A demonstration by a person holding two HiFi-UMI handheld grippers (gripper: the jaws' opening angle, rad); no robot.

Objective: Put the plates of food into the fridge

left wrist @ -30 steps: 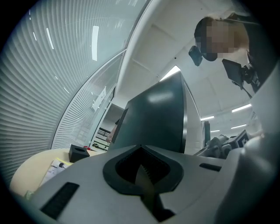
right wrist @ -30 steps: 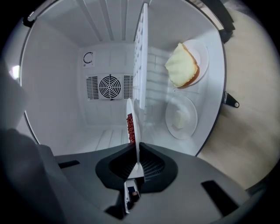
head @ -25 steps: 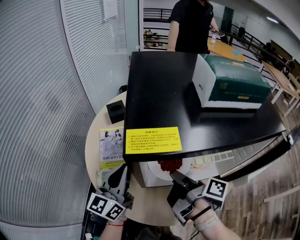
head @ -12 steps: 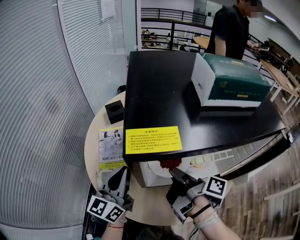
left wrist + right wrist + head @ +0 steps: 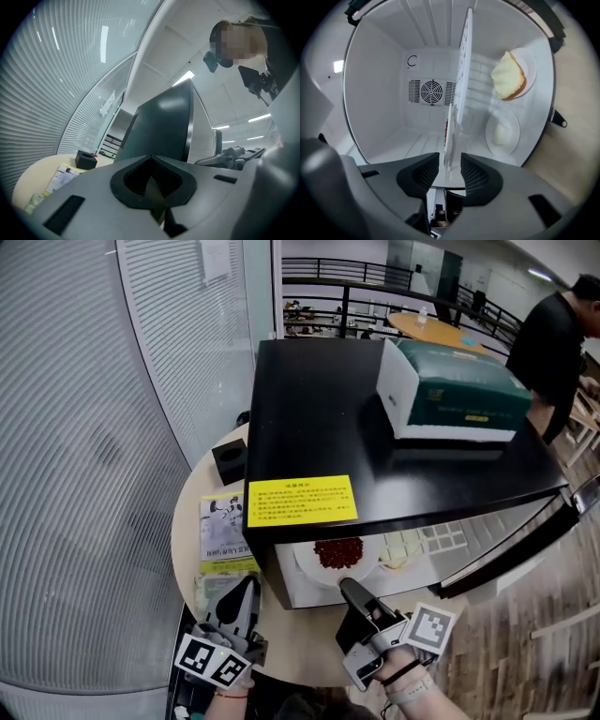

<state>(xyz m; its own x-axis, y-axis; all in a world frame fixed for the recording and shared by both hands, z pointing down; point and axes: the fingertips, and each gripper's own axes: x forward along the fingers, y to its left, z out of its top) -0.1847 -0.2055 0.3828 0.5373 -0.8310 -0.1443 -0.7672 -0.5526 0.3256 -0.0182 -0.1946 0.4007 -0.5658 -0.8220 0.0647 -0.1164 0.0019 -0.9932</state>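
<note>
A black mini fridge (image 5: 375, 427) stands open on a round table (image 5: 192, 540). On its shelf (image 5: 461, 61) lies a white plate of red food (image 5: 337, 554). In the right gripper view that plate's rim (image 5: 449, 161) shows edge-on between the jaws. My right gripper (image 5: 351, 591) (image 5: 451, 164) is at the fridge mouth, its jaws opening and the pads off the rim. Lower inside lie a plate with a slice of cake (image 5: 511, 75) and a plate with a pale lump (image 5: 501, 131). My left gripper (image 5: 246, 592) (image 5: 152, 185) hovers shut and empty at the table's front left.
The fridge door (image 5: 511, 545) hangs open to the right. A green and white box (image 5: 455, 395) sits on the fridge top. A black cube holder (image 5: 230, 462) and a leaflet (image 5: 223, 526) lie on the table at left. A person (image 5: 562, 343) stands at the back right.
My right gripper's jaws have come apart off the red-food plate, and it has drawn back slightly. The plate now rests on the shelf. The person behind has walked to the right.
</note>
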